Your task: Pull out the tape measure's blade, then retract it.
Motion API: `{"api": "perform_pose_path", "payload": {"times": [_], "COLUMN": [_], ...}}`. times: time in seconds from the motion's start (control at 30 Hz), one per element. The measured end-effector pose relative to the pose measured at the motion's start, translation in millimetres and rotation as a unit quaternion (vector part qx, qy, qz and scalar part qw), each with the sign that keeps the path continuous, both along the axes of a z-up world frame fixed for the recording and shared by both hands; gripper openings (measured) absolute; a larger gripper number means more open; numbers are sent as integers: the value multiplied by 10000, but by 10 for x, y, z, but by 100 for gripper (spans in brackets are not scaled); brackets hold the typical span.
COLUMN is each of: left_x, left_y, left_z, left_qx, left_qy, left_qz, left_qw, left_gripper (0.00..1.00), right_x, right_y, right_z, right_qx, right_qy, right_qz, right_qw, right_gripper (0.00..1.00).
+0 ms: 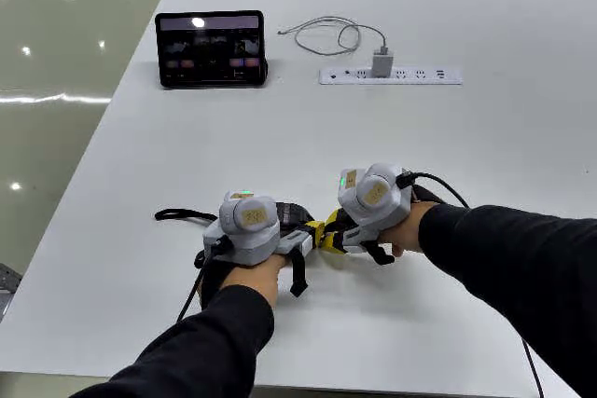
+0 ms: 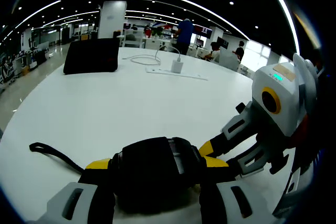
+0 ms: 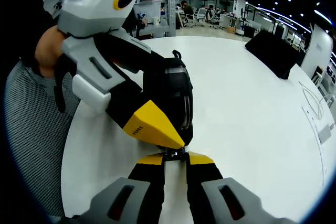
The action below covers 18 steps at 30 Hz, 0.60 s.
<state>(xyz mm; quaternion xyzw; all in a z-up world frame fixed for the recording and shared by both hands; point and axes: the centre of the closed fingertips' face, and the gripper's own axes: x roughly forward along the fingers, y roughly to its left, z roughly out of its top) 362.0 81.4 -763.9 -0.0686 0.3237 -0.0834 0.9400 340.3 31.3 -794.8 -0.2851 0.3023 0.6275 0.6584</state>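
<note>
Tape measure (image 2: 155, 174) sits on the counter (image 1: 448, 137) close to the near edge, left of middle, between the two grippers. Left gripper (image 2: 156, 165) has its fingers (image 2: 98, 164) clamped across the black case, one yellow tip on each side. The case's black wrist strap (image 2: 52, 153) trails off on the counter towards the left edge. Right gripper (image 3: 175, 159) comes in from the opposite side with its fingers (image 3: 151, 159) pressed together hard up against the case mouth. They're pinching something small there, probably the blade tip (image 3: 175, 152), but it's too tiny to be sure. Towards the far edge: tablet (image 1: 211, 48) propped upright near the left edge, and a power strip (image 1: 390, 75) with a charger (image 1: 381, 64) plugged in and a looped cable (image 1: 326, 34).
</note>
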Motion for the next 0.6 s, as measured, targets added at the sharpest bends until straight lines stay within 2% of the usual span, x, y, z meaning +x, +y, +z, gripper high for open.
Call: {"api": "perform_pose_path", "payload": {"times": [0.27,0.6], "left_x": [2,0], "left_y": [-5,-9], "left_z": [7,2], "left_qx": [-9,17], "left_qy": [-34,18], "left_qz": [-1,-35], "left_qw": [10000,10000], "left_gripper": [62,64], "right_x": [-4,-12], "right_y": [2,1], "right_z": [5,5], "right_qx": [-5,-107], "right_qy": [-25,-104], "right_qz": [54,18], "right_qw": [10000,9999], "right_gripper": [11,12]}}
